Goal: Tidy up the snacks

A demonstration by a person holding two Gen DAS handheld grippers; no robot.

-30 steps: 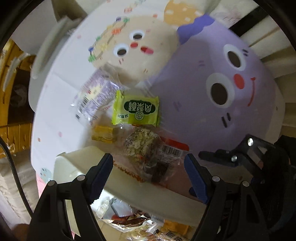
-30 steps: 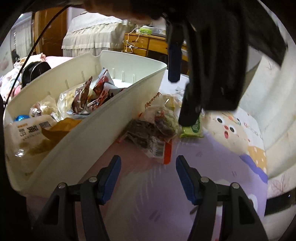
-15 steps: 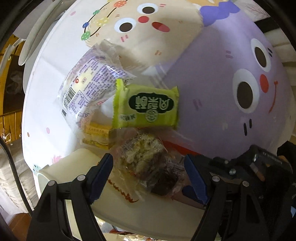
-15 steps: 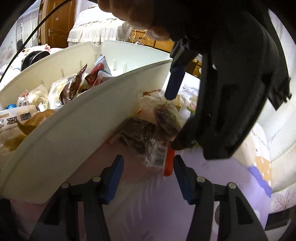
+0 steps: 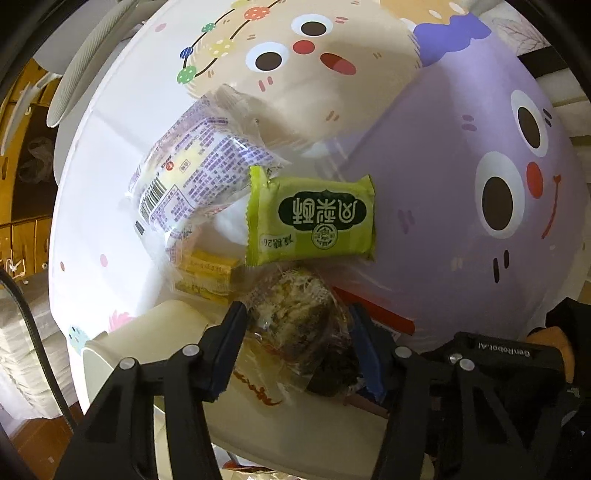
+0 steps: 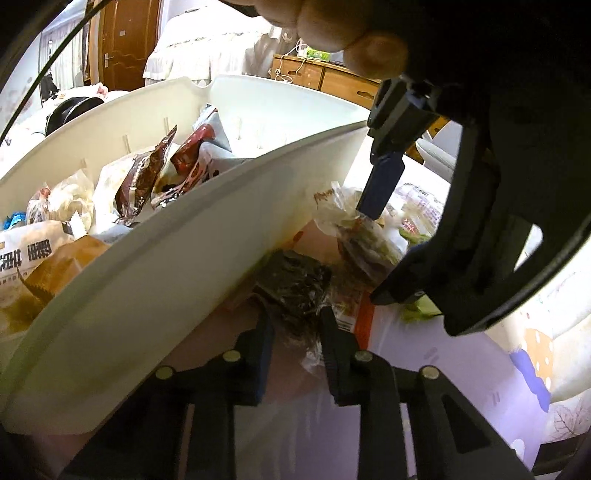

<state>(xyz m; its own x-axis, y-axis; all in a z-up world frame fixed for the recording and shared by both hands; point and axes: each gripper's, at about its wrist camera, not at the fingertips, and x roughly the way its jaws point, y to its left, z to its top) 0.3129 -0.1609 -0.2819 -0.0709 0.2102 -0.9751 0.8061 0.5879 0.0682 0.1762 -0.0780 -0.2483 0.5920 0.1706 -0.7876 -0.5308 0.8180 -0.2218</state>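
Note:
A clear-wrapped oat snack (image 5: 291,314) lies at the near end of a snack pile beside the white basket (image 6: 147,266). My left gripper (image 5: 299,332) points down over it, its jaws closing, and both pads touch the wrapper. In the right wrist view the left gripper (image 6: 373,254) straddles the same packet. A dark snack packet (image 6: 295,284) lies against the basket wall. My right gripper (image 6: 297,332) is closing on its near end, with the crinkled wrapper pinched between the fingers.
A green packet (image 5: 314,218), a purple-printed packet (image 5: 192,177) and yellow packets (image 5: 207,273) lie on the cartoon table cover (image 5: 461,147). A red-edged packet (image 6: 364,321) sits under the dark one. The basket holds several snacks (image 6: 147,184). A hand (image 6: 332,26) is above.
Both grippers have come down and closer to the pile. Their jaws, wide a second ago, have narrowed onto the oat snack and the dark packet.

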